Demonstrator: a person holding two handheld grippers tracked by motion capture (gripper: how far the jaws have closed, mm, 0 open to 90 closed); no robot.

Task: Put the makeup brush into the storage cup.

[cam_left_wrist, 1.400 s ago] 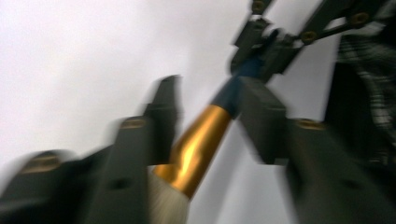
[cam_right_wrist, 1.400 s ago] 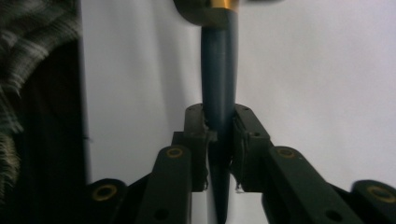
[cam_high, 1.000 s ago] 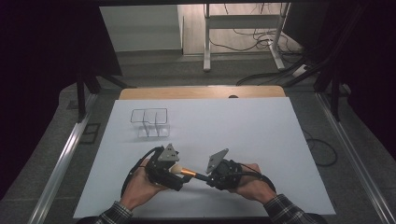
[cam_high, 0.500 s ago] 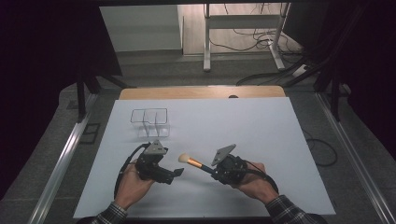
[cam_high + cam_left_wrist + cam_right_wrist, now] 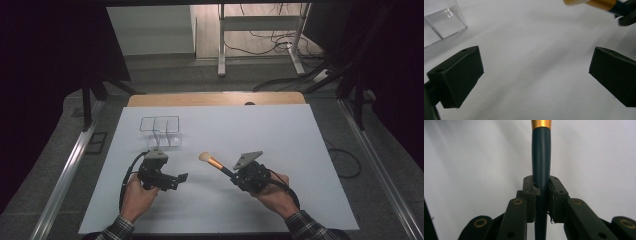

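The right tool (image 5: 231, 172) clamps the brush (image 5: 214, 161) by its dark handle, bristles aimed toward the clear organizer (image 5: 161, 131) for loading, while the left tool (image 5: 181, 177), jaws just opened and empty, hovers nearer that organizer above the counter (image 5: 280, 135).

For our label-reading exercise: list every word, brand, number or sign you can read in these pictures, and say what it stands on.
None: no readable word, number or sign appears.
The brush in the right gripper: dark handle and gold band, both plain.
The clear box: no print visible.
The left gripper, its jaws just opened wide with nothing between them: plain black.
The white table: unmarked.
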